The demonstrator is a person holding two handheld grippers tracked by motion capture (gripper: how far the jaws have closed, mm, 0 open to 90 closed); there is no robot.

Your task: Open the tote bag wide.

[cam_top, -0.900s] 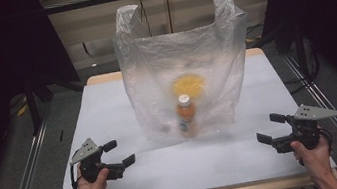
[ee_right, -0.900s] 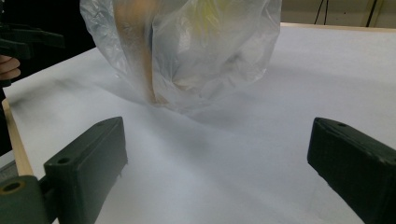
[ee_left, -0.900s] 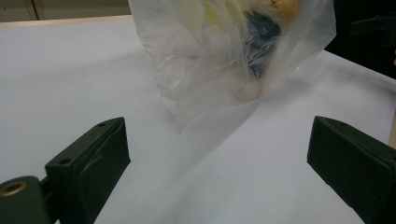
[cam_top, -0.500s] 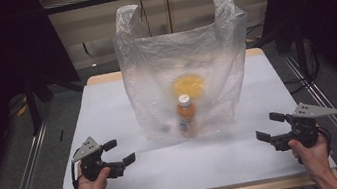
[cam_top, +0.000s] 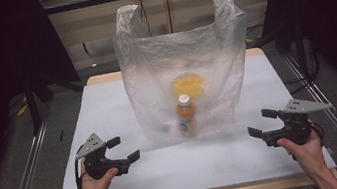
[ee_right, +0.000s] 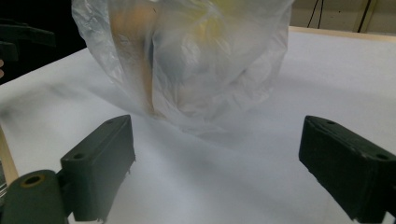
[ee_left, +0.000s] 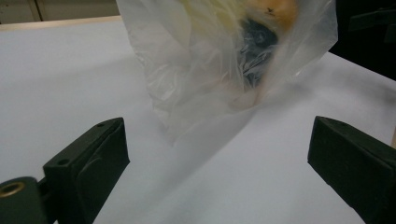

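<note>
No shift since earlier frames. Left gripper [cam_top: 123, 149] and right gripper [cam_top: 261, 123] parked on desk [cam_top: 108, 108], jaws wide, empty, flanking plastic bag [cam_top: 181, 57] with bottle [cam_top: 186, 114]. Work on bag likely not begun.

Translucent crinkled plastic bag [cam_top: 182, 67]; matt table [cam_top: 108, 113]

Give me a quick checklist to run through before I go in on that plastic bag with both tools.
1. Left tool open with nothing between its jaws: ok.
2. Right tool open with nothing between its jaws: ok.
3. Translucent plastic carrier bag standing upright, handles up: ok.
4. Orange bottle with white cap upright inside the bag: ok.
5. White table sheet bare between each tool and the bag: ok.
6. Round yellow item behind the bottle identified: cannot tell, blurred by plastic.
</note>
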